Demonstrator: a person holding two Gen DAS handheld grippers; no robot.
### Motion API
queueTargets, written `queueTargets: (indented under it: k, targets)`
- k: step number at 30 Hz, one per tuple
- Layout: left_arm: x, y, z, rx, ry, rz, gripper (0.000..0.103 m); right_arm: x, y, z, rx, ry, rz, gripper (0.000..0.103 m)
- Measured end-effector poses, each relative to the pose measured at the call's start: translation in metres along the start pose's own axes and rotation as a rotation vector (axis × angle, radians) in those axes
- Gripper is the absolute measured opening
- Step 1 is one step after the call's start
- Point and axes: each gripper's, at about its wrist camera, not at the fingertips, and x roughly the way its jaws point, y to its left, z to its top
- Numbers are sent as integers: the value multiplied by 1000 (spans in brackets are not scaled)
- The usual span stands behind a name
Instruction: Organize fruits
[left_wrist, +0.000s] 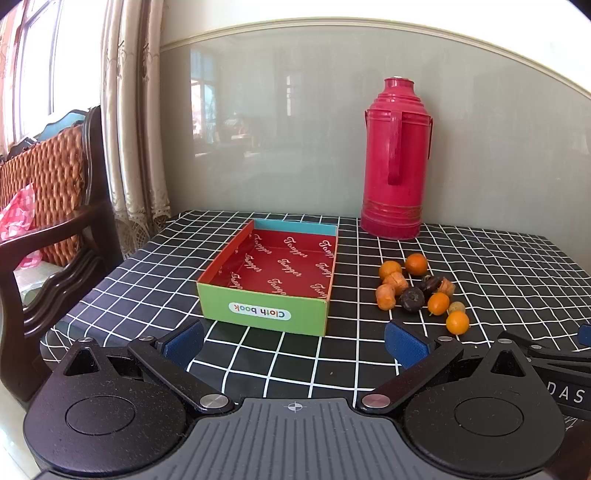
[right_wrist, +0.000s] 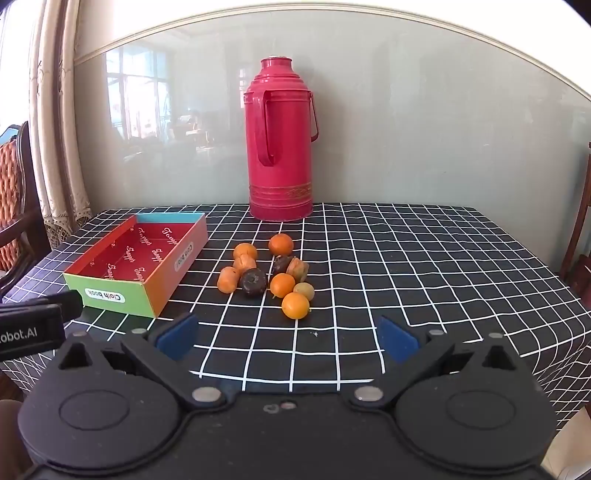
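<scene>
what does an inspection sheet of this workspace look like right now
surface: black checked tablecloth, flat
job's things: empty cloth book box; loose pile of small fruits beside it, none boxed
clutter: red thermos upright at the wall
grippers: left tongs and right tongs both open, empty, short of the fruit
cables: nothing seen
surroundings: wooden chair and curtain on the window side

Cluster of small orange and dark fruits (right_wrist: 271, 277) on checked cloth, right of empty red-lined box (right_wrist: 140, 254).
</scene>
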Motion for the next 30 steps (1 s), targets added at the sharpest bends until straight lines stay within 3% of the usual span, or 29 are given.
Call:
queueTargets:
  k: [30]
  targets:
    - [1, -1, -1, 9, -1, 3, 103, -2, -1, 1, 6, -7, -5, 97]
